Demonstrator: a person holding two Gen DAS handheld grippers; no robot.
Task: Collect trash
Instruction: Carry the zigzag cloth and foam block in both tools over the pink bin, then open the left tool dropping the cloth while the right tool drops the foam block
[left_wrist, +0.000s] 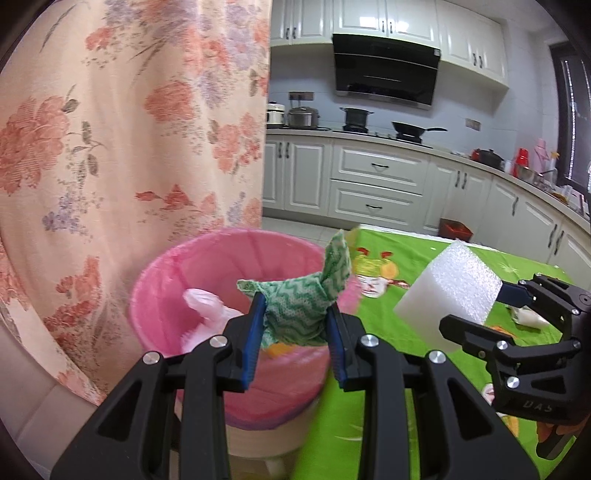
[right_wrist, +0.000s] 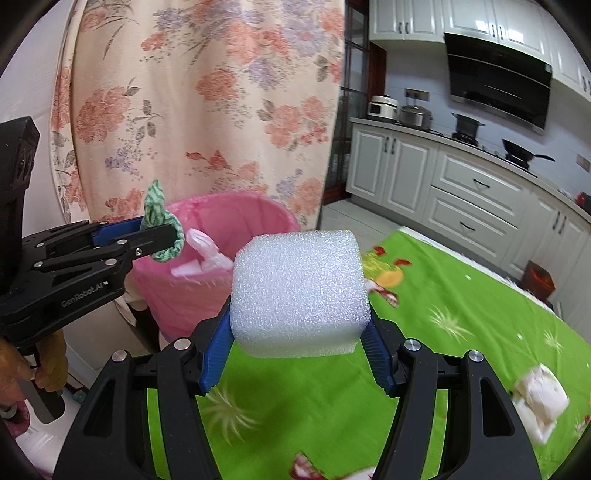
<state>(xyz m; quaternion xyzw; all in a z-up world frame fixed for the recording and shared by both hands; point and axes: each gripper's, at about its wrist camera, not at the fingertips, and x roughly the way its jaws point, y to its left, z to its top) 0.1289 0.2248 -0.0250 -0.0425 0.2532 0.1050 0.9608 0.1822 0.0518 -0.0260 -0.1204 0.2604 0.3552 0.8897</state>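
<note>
My left gripper (left_wrist: 295, 317) is shut on a crumpled green-and-white cloth (left_wrist: 303, 306) and holds it over the near rim of a pink-lined trash bin (left_wrist: 207, 258). The bin holds pink and white trash (left_wrist: 207, 310). My right gripper (right_wrist: 299, 332) is shut on a white foam block (right_wrist: 299, 291) above the green tablecloth (right_wrist: 461, 295), to the right of the bin (right_wrist: 221, 218). The left gripper (right_wrist: 162, 236) with the cloth (right_wrist: 157, 210) shows in the right wrist view. The right gripper (left_wrist: 491, 306) and the foam block (left_wrist: 447, 295) show in the left wrist view.
A floral curtain (left_wrist: 129, 129) hangs behind the bin. A crumpled white piece of trash (right_wrist: 539, 402) lies on the tablecloth at the right. Kitchen cabinets (left_wrist: 376, 184) and a stove with pots (left_wrist: 406, 129) stand in the background. A red bin (right_wrist: 539, 280) stands on the floor beyond the table.
</note>
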